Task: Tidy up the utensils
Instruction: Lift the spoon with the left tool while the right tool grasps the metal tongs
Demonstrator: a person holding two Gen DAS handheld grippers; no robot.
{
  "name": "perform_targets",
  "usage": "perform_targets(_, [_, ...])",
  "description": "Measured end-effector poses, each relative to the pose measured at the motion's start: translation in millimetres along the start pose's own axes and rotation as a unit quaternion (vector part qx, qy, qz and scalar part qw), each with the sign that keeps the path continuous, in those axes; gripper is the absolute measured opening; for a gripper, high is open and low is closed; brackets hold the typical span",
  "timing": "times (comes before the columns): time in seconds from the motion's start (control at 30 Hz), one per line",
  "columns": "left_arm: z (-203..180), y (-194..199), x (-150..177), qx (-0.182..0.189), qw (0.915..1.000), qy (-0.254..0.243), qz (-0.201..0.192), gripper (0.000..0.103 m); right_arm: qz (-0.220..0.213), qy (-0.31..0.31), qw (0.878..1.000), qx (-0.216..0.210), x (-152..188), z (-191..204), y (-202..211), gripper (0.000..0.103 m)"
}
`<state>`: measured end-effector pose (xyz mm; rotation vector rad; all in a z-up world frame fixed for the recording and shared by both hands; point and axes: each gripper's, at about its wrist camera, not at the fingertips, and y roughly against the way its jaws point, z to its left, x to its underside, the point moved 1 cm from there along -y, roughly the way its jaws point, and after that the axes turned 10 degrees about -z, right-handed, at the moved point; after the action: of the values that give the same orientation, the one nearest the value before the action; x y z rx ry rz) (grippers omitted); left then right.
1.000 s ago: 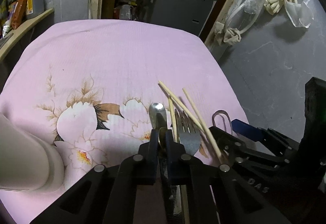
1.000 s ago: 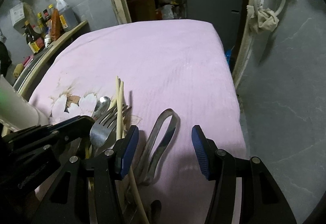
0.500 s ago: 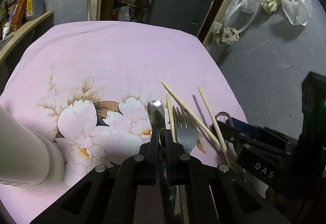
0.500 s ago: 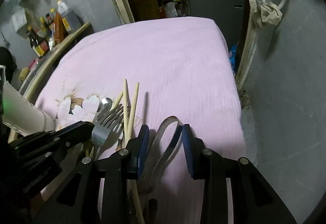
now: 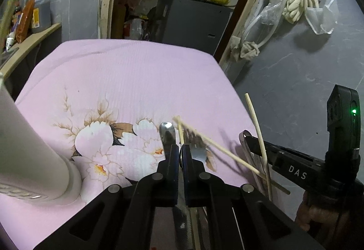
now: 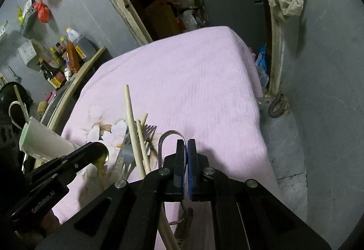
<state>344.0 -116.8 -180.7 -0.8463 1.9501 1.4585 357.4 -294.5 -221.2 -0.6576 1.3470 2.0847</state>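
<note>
My left gripper (image 5: 179, 147) is shut on the handle of a steel spoon (image 5: 167, 133), which it holds just above the pink cloth (image 5: 127, 81). A fork (image 5: 198, 151) and wooden chopsticks (image 5: 218, 149) lie right of the spoon. In the right wrist view my right gripper (image 6: 186, 143) has its jaws closing tight onto one arm of looped metal tongs (image 6: 170, 133). One chopstick (image 6: 130, 118) tilts up beside the tongs. The left gripper (image 6: 95, 147) with the spoon bowl (image 6: 102, 154) shows at the lower left.
A tall white holder (image 5: 34, 159) stands on the cloth at the left, with a stick and a metal loop (image 6: 13, 108) in it. Bottles (image 6: 66, 56) line a shelf beyond. The cloth's right edge (image 6: 257, 102) drops to grey floor.
The right jaws closed from wide apart onto the tongs. One chopstick tipped up next to them. The left gripper rose a little with the spoon.
</note>
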Motion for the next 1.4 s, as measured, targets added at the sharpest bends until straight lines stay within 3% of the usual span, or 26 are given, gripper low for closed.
perform_targets(0.27, [-5.1,33.6,-7.1,0.009,0.9996,-0.008,-0.027,0.004,-0.045,0.021,0.999,0.023,-12.0,9.6,41.2,0.002])
perform_targets(0.6, [-7.4,83.9,-30.0,0.005,0.9963,-0.030,-0.081,0.004,-0.133,0.071,0.988,0.034,-38.2,55.6,88.9,0.002])
perform_targets(1.07, [27.4,150.9,-60.2,-0.008,0.9917,-0.029,-0.125,0.004,-0.213,0.083,0.973,0.005,-65.1,127.7,131.3,0.002])
perform_targets(1.4, [61.6,198.9,-89.1,-0.012,0.9838,-0.021,-0.177,0.004,-0.266,0.092,0.960,0.006,-74.2,167.3,159.2,0.002])
